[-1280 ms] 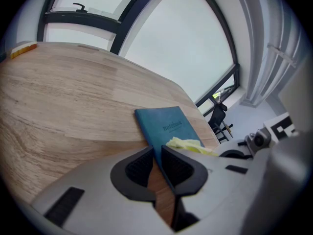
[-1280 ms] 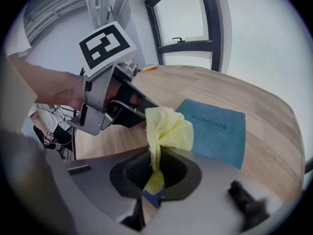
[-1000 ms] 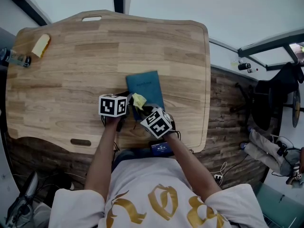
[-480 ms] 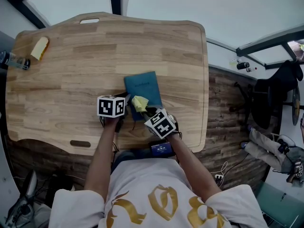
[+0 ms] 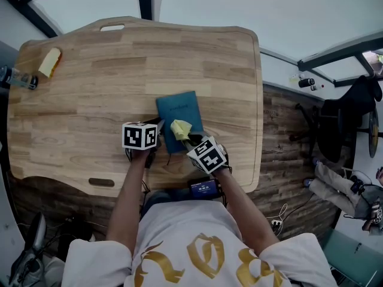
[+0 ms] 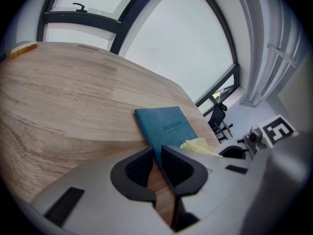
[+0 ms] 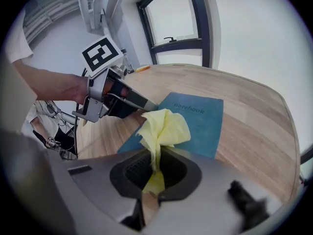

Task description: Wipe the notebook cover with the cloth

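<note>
Light wooden desk (image 5: pixel 72 94) fills most of the head view; dark plank floor (image 5: pixel 287 160) shows to its right.

1. Notebook (image 5: pixel 179 109): teal, closed, lying flat with the cover up. It sits in the near half of the desk, about midway across. The title is printed on the far half of the cover.
2. Cloth (image 7: pixel 164 126): yellow and bunched. One end is clamped in the right gripper (image 7: pixel 156 155), whose jaws are closed on it. The loose bunch stands out ahead of the jaw tips, over the near part of the cover. Contact between cloth and cover cannot be confirmed.
3. Left gripper (image 6: pixel 157 150): positioned just left of the right gripper, tilted downward. Its tips are at the near left corner of the notebook. The jaws are almost together, with only a thin slit between them and nothing clamped. The notebook corner and bare desk show through the slit. Whether the tips press on the corner cannot be told.
4. Other items: a yellow block (image 5: pixel 49 60) lies at the far left corner of the desk. A bottle (image 5: pixel 15 76) lies at the left edge, near the block. Both are well apart from the notebook.
</note>
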`<state>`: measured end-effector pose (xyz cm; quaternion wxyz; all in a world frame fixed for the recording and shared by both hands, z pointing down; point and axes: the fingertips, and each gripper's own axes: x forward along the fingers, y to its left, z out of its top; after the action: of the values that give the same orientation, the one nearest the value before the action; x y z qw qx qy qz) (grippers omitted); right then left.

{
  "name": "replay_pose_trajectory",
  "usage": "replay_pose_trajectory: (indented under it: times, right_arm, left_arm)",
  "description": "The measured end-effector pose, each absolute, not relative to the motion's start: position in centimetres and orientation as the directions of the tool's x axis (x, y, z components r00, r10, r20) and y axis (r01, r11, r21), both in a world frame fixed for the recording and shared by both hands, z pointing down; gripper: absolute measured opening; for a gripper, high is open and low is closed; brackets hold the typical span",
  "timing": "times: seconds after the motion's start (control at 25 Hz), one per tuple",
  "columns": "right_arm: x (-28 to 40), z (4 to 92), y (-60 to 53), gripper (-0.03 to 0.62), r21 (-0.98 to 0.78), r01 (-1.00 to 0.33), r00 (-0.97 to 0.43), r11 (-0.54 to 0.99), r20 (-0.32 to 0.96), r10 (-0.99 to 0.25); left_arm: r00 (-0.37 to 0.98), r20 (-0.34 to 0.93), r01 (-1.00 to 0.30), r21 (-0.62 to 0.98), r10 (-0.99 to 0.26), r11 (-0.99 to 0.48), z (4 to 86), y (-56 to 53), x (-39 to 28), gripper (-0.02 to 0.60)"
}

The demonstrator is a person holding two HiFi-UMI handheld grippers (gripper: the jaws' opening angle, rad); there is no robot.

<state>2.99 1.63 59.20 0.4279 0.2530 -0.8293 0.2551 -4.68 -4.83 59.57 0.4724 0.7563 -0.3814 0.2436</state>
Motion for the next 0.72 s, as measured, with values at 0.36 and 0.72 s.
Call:
replay_pose_trajectory:
  times: [0.36, 0.72]
  right_arm:
    - [3.4, 59.3, -0.3, 0.038, -0.187, -0.642, -0.502, 0.743, 0.836, -0.223]
    - [3.2, 59.0, -3.0, 0.038, -0.173, -0.643, -0.501, 0.746, 0.832, -0.239]
  left_arm:
    - [0.59, 0.73, -0.808, 0.528, -0.345, -0.263, 59.5, -4.9, -4.6, 0.062]
    - [0.592, 0.729, -0.806, 0.531, -0.344, -0.262, 59.5, -4.9, -4.6, 0.063]
